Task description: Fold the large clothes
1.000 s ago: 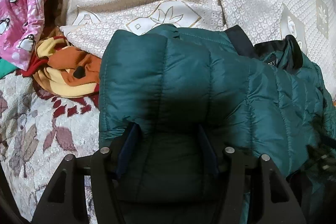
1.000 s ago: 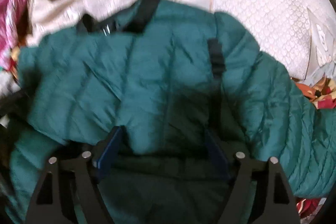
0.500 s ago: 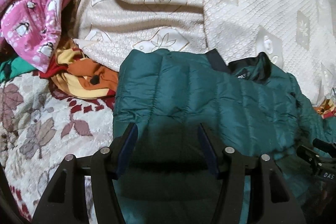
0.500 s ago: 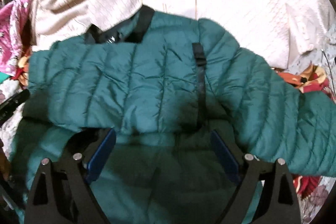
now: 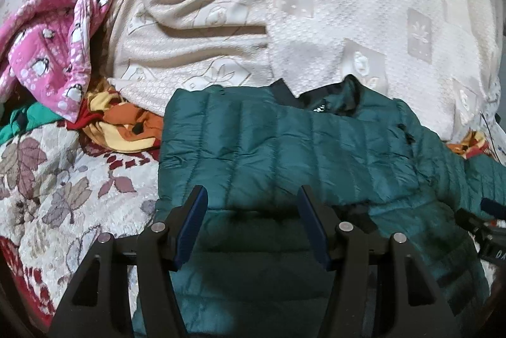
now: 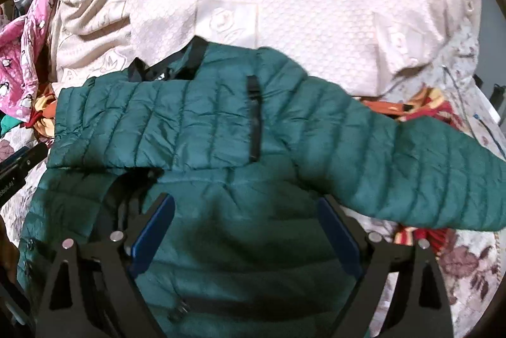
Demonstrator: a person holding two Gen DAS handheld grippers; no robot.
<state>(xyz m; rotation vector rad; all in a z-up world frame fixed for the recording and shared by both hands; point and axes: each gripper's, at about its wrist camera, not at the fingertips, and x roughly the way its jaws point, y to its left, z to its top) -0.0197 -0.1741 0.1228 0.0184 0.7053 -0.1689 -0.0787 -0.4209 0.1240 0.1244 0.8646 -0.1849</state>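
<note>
I see the green puffer jacket point(image 6: 196, 129) lying across the floral bedspread point(image 5: 47, 186), its collar against the cream blanket point(image 5: 316, 21). One sleeve is already folded across the chest; the other sleeve point(image 6: 427, 167) sticks out to the right.

The left gripper point(image 5: 251, 202) hovers over the jacket's left part with its jaws apart and nothing between them. The right gripper point(image 6: 245, 211) hovers above the lower body panel, jaws also wide apart and empty.

Handling, as I judge it: the jacket is light, soft and springy — the quilted fill will push folds back open. The shell looks smooth, so it is likely slippery under the pads. I would pinch at a stitched seam or the cuff of the loose sleeve — not the puffy middle — and clamp firmly. The pink penguin garment point(image 5: 53, 53) lies well apart.
</note>
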